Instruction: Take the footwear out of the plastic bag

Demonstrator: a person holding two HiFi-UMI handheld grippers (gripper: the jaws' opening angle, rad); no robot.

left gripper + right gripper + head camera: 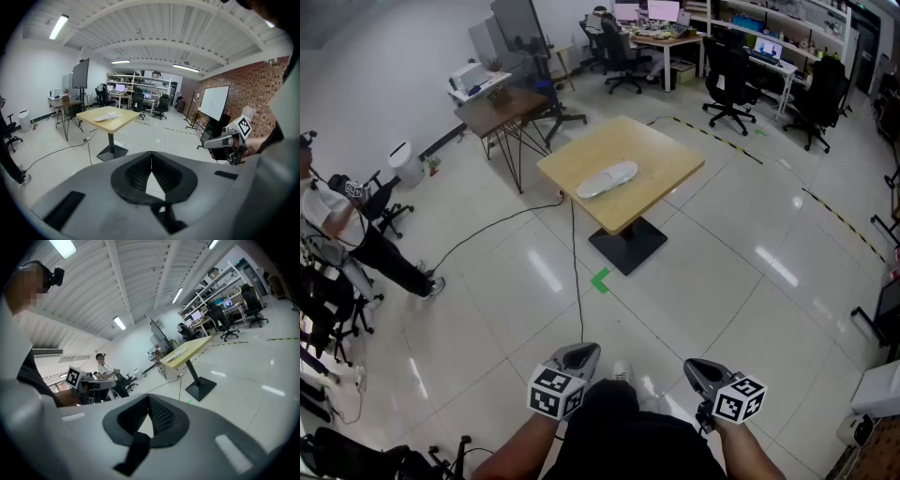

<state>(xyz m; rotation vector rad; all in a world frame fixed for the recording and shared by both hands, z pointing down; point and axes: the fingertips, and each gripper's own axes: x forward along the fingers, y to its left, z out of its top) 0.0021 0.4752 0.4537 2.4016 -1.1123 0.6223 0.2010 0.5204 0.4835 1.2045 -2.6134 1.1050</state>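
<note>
A clear plastic bag with pale footwear inside (pixel 607 178) lies on the square wooden table (pixel 661 159), a few steps ahead of me. My left gripper (pixel 581 354) and right gripper (pixel 698 370) are held close to my body, far from the table, both shut and empty. The left gripper view shows its jaws (pixel 151 161) closed together, with the bag (pixel 107 116) on the distant table (pixel 117 124). In the right gripper view the jaws (pixel 149 411) also meet, and the bag (pixel 177 354) is small on the table (pixel 192 348).
A black cable (pixel 577 272) runs across the tiled floor from the table's base (pixel 627 246) toward me, past a green floor mark (pixel 600 280). A person (pixel 342 225) sits at the left. A dark side table (pixel 502 111) and office chairs (pixel 729 75) stand beyond.
</note>
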